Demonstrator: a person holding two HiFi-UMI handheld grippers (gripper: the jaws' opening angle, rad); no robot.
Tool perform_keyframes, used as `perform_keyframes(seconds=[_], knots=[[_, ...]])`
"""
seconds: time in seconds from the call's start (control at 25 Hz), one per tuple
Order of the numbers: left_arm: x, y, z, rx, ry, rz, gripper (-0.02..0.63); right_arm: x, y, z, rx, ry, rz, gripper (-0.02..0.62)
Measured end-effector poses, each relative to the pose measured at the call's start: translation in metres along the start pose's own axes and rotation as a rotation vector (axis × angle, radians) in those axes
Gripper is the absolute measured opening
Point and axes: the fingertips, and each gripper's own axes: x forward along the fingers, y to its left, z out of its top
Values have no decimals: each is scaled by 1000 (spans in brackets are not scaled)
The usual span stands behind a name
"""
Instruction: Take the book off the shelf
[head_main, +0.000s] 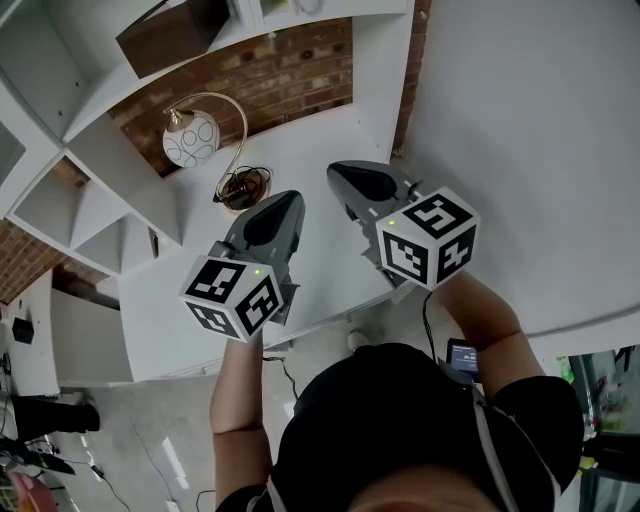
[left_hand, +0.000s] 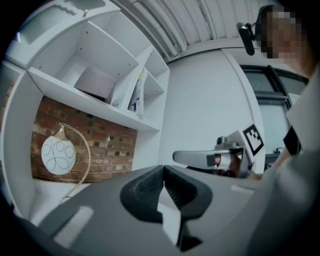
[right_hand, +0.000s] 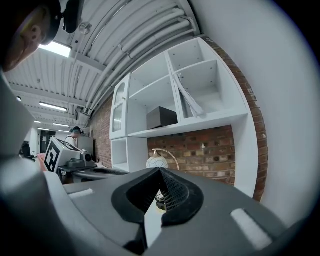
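Note:
A few thin pale books (right_hand: 189, 102) lean in an upper compartment of the white shelf unit (right_hand: 200, 123); the left gripper view shows the books (left_hand: 135, 96) too, right of a divider. Both grippers are held level in front of the shelves, well short of the books. My left gripper (left_hand: 163, 168) is shut with nothing between its fingers, and so is my right gripper (right_hand: 160, 170). In the head view the left gripper (head_main: 287, 203) and right gripper (head_main: 340, 172) hover side by side over the white counter (head_main: 330, 130).
A dark box (right_hand: 161, 117) sits in the compartment left of the books. A globe lamp (head_main: 192, 138) with a curved brass arm stands on the counter before the brick wall, a coiled cord (head_main: 243, 187) at its base. A white wall (head_main: 520, 120) is on the right.

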Motion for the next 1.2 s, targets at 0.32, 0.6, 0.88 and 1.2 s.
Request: perform_keyframes(seconds=[0.32, 0.6, 0.88, 1.2], knots=[[28, 20, 40, 35, -38, 13, 6, 25, -26, 34, -22, -38, 23, -2], [46, 37, 68, 64, -59, 14, 6, 48, -39, 67, -22, -85, 49, -2], [70, 54, 88, 82, -50, 4, 6, 71, -59, 101, -39, -126, 38, -2], [92, 65, 109, 114, -52, -14, 6, 84, -79, 145, -126, -190, -3, -2]])
